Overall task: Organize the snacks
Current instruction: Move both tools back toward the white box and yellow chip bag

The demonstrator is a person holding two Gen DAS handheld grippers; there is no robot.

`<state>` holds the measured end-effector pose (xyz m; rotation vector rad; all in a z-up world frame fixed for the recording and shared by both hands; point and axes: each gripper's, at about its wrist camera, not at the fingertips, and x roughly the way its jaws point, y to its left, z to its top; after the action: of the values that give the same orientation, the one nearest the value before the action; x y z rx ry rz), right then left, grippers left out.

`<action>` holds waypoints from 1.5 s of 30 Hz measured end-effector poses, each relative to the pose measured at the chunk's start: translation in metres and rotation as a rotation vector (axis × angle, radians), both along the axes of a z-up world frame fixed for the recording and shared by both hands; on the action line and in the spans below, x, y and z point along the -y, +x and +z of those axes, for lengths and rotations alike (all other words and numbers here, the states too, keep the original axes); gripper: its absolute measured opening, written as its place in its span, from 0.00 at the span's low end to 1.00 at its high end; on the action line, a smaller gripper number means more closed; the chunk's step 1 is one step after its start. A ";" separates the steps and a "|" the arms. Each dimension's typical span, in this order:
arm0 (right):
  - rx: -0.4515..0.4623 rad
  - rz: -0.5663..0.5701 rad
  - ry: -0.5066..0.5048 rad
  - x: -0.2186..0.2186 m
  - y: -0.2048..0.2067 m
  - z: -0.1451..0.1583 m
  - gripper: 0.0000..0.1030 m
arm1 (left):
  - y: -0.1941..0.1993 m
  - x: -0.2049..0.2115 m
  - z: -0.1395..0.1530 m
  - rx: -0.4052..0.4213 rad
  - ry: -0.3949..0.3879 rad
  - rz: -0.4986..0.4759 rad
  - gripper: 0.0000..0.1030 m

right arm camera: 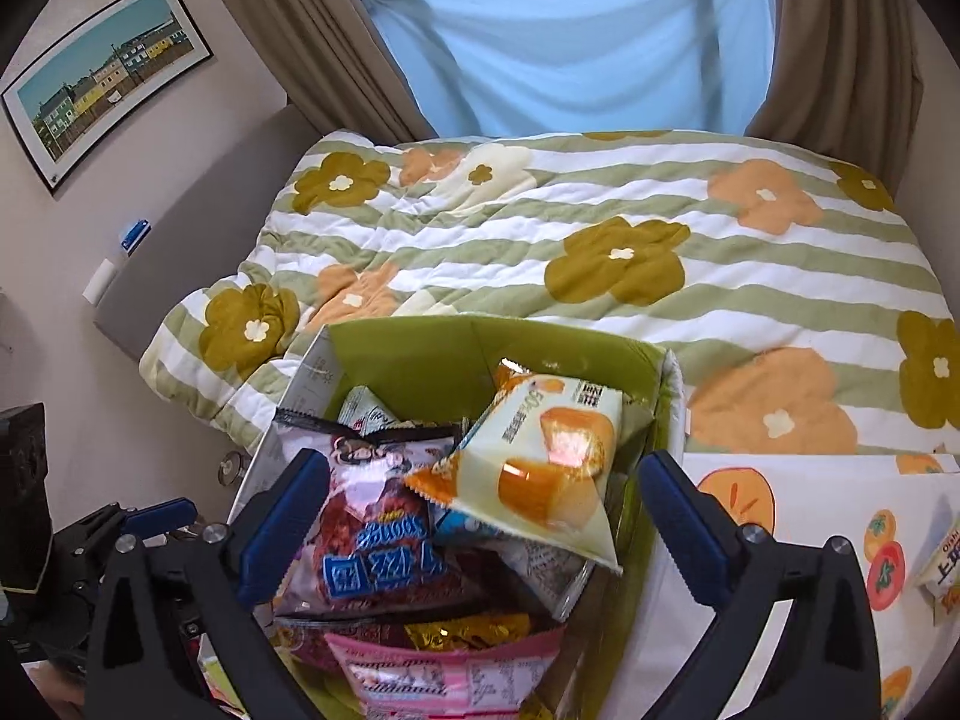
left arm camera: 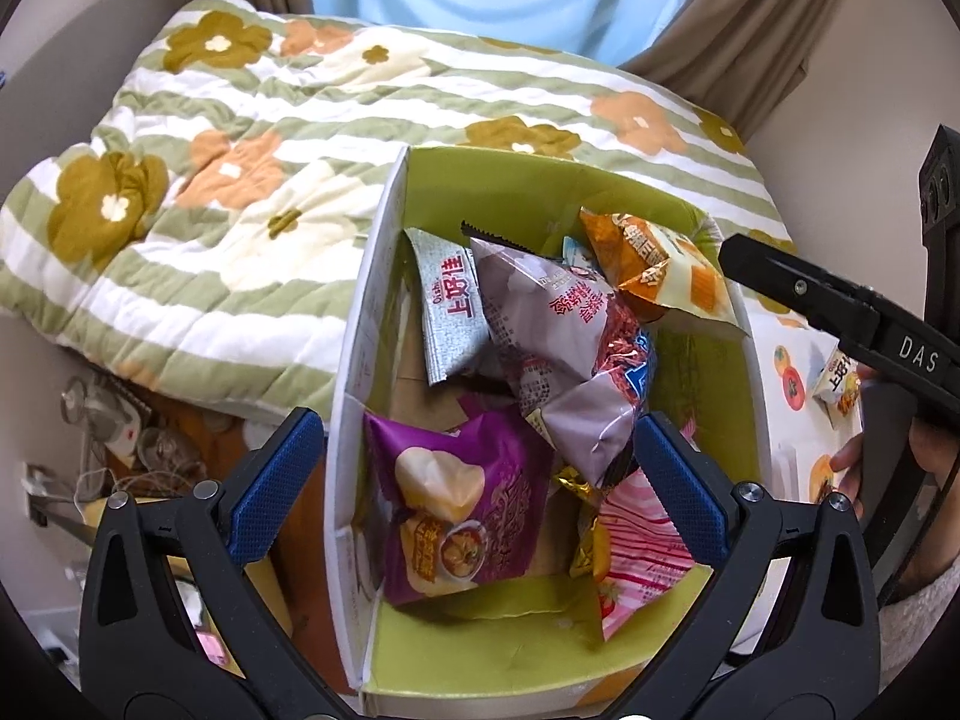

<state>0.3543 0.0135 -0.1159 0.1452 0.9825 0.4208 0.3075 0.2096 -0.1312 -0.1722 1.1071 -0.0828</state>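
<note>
A green-lined cardboard box (left arm camera: 498,180) holds several snack packs: a purple chip bag (left arm camera: 462,504), a grey-mauve pack (left arm camera: 558,336), a silver Oishi sachet (left arm camera: 447,306), a pink striped pack (left arm camera: 642,558) and a cake pack (left arm camera: 666,270). My left gripper (left arm camera: 474,480) is open and empty above the box. My right gripper (right arm camera: 474,516) is open and empty above the same box (right arm camera: 432,348), over the cake pack (right arm camera: 540,468) and a red-blue bag (right arm camera: 378,546). One right finger (left arm camera: 840,306) shows in the left wrist view. A small Oishi pack (right arm camera: 945,570) lies on the cloth at right.
The box stands against a bed with a green-striped flower quilt (right arm camera: 600,252). A white cloth with orange fruit prints (right arm camera: 780,516) lies to the right. Cluttered items (left arm camera: 120,438) sit on the floor at left. Curtains and a window (right arm camera: 570,42) lie beyond the bed.
</note>
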 end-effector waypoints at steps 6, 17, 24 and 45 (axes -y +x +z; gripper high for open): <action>0.011 -0.006 0.002 0.002 -0.015 0.011 1.00 | -0.015 0.001 0.021 0.048 0.014 0.001 1.00; 0.091 -0.057 0.005 0.017 -0.065 0.053 1.00 | -0.048 0.018 0.059 0.132 0.011 -0.034 1.00; 0.120 -0.114 -0.005 0.057 -0.107 0.066 1.00 | -0.075 0.063 0.069 0.161 -0.011 -0.073 1.00; 0.093 -0.356 -0.131 0.279 -0.249 0.047 1.00 | -0.133 0.297 0.030 0.070 -0.111 -0.198 1.00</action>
<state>0.1049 -0.2652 -0.0686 0.1765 0.8682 0.0363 0.1742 -0.0871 -0.1011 -0.1573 1.0484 -0.3248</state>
